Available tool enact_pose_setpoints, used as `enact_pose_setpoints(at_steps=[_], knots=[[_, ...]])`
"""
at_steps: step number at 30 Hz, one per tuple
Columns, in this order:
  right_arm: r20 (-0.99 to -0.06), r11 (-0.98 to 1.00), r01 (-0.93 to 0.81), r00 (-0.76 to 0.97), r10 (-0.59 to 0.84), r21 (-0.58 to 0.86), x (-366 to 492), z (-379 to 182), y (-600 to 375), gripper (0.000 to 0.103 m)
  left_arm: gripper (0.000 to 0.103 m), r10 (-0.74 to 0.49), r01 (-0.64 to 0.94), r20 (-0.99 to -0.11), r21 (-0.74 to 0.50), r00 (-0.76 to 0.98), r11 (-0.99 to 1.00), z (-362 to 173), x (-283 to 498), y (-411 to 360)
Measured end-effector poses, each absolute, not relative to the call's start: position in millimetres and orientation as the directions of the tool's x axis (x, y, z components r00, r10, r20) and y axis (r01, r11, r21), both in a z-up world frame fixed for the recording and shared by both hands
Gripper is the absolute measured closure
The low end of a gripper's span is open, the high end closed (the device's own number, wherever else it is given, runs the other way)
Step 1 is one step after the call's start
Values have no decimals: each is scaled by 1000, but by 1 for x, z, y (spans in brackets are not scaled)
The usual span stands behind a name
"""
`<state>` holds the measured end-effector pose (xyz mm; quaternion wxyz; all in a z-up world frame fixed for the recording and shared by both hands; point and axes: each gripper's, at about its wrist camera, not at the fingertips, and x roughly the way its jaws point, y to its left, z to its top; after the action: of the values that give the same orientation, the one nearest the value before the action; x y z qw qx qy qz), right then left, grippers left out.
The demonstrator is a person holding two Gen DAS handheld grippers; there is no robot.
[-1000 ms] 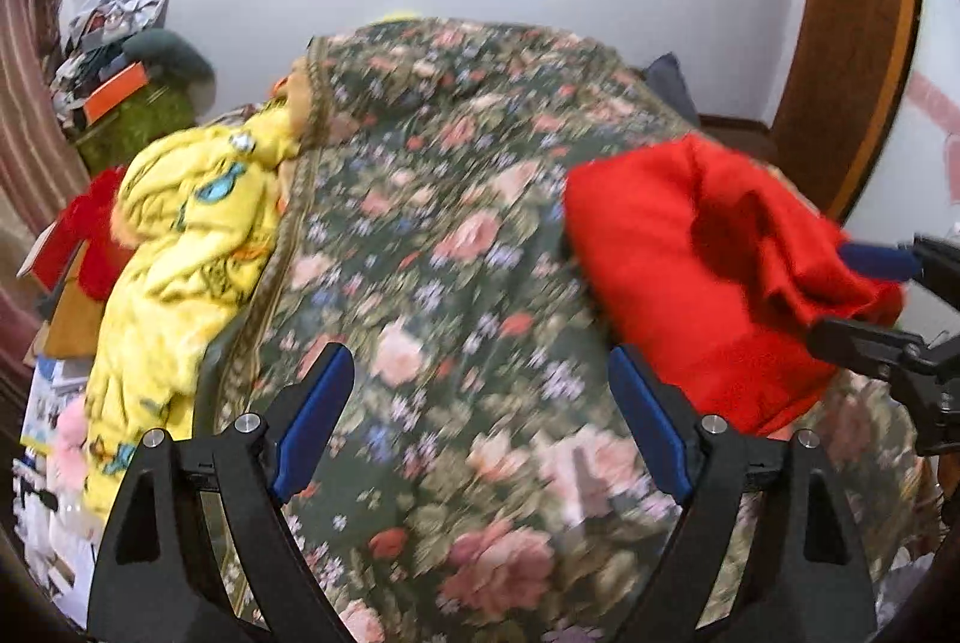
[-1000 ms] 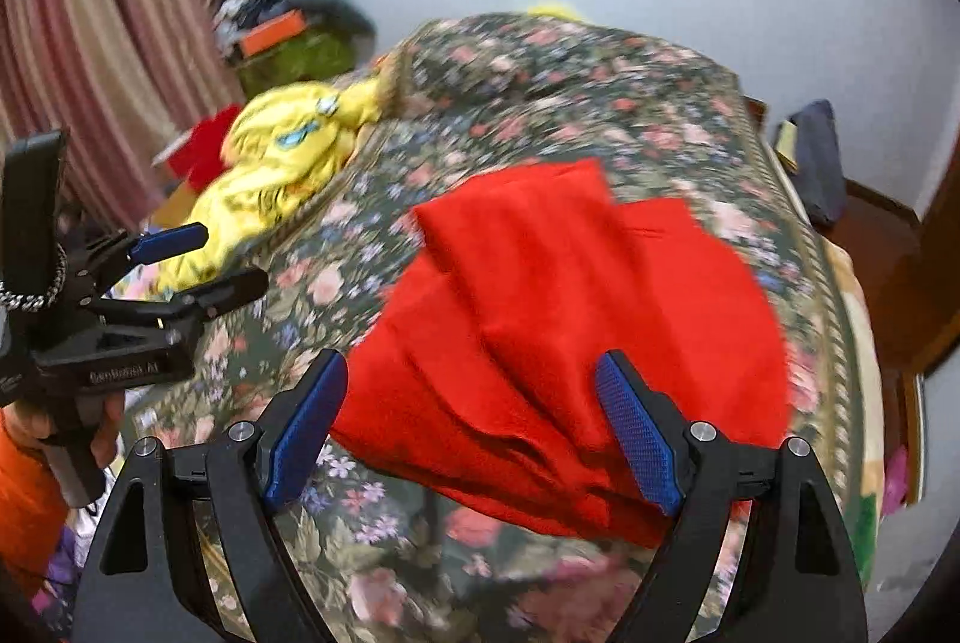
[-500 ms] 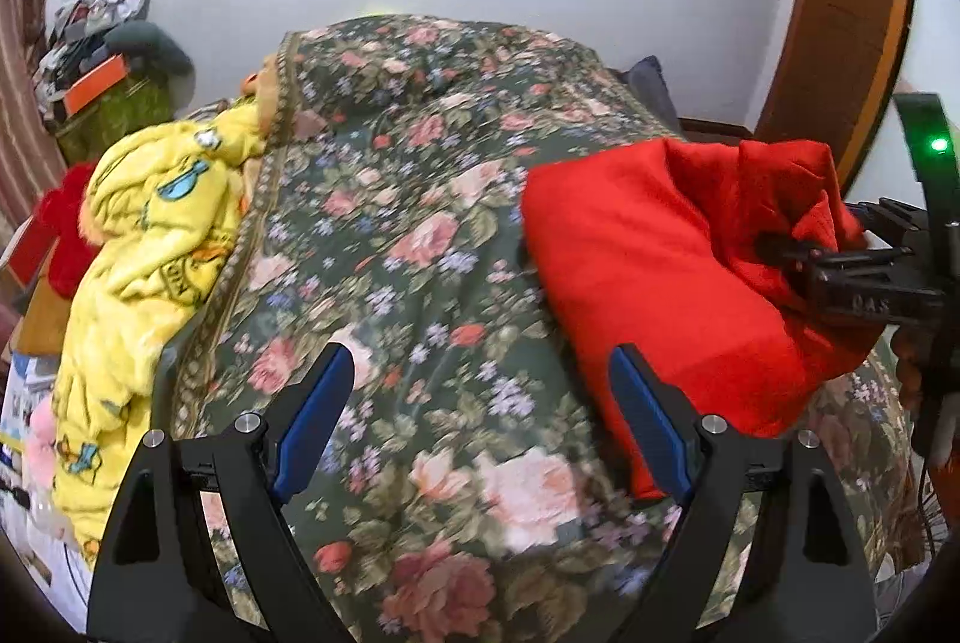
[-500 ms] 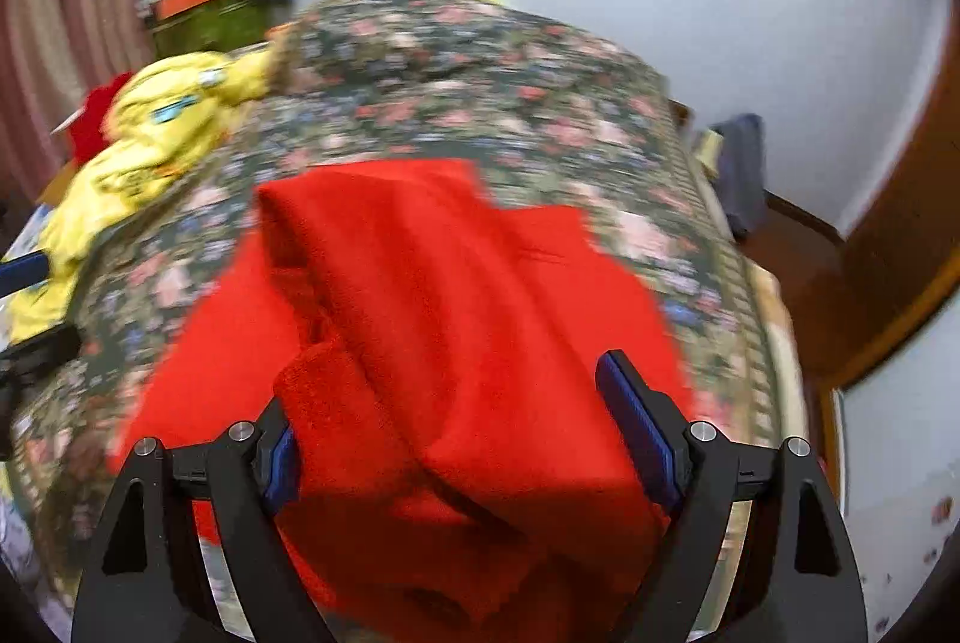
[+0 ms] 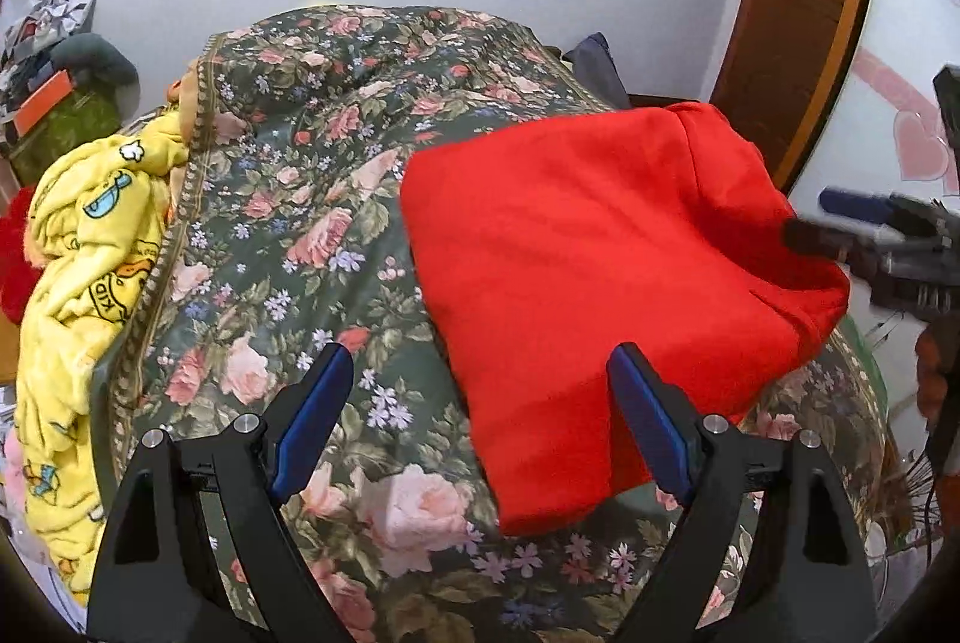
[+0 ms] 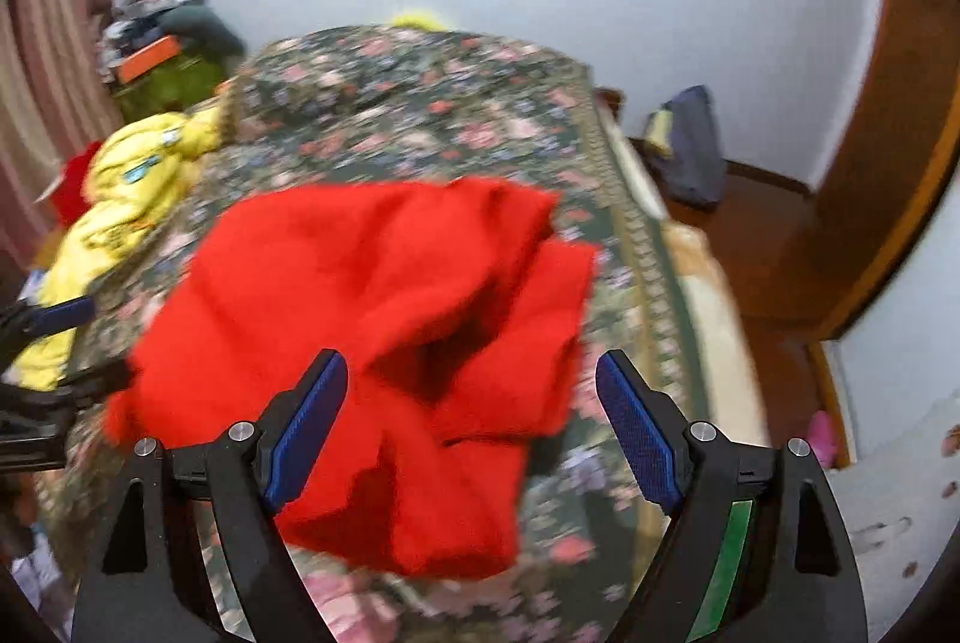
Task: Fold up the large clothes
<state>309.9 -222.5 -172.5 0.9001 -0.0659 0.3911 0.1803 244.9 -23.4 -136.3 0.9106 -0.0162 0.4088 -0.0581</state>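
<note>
Red fleece garment (image 5: 576, 247) is seen lying bunched on the floral bedspread (image 5: 288, 247), at 3 o'clock from centre. It is judged soft, floppy, light, non-slippery; best pinched at a hem corner. Left gripper (image 5: 474, 421) and right gripper (image 6: 474, 427) fingers are spread, nothing pinched.
</note>
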Motion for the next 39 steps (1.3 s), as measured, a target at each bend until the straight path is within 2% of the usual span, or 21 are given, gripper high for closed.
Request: enact_pose_setpoints(at_steps=[3,8,13,17,21,27,30,39], knots=[[-761,911,-411,582,287,30,303,-192,-211,20,11,-130,107,-762,-79,635,991,-140,241,-22],[-822,918,-396,520,233,10,299,-230,-215,20,11,-82,125,-777,-4,624,992,-146,228,-23],[-815,920,-388,513,269,59,298,-221,-233,20,11,-57,116,-741,27,668,993,-133,223,-24],[-785,912,-396,531,318,101,301,-204,-238,20,11,-77,114,-705,5,705,994,-117,234,-26],[-751,884,-417,508,421,214,309,-199,-239,20,11,-147,110,-727,-98,671,989,-118,261,-21],[-764,856,-371,409,499,361,341,-232,-240,20,11,-341,63,-785,-363,516,930,-155,303,-3],[-764,841,-334,365,532,426,355,-249,-246,20,11,-443,32,-760,-488,475,872,-172,316,4],[-702,744,-313,257,665,590,380,-268,-239,20,12,-604,-71,-681,-685,415,725,-208,351,13]])
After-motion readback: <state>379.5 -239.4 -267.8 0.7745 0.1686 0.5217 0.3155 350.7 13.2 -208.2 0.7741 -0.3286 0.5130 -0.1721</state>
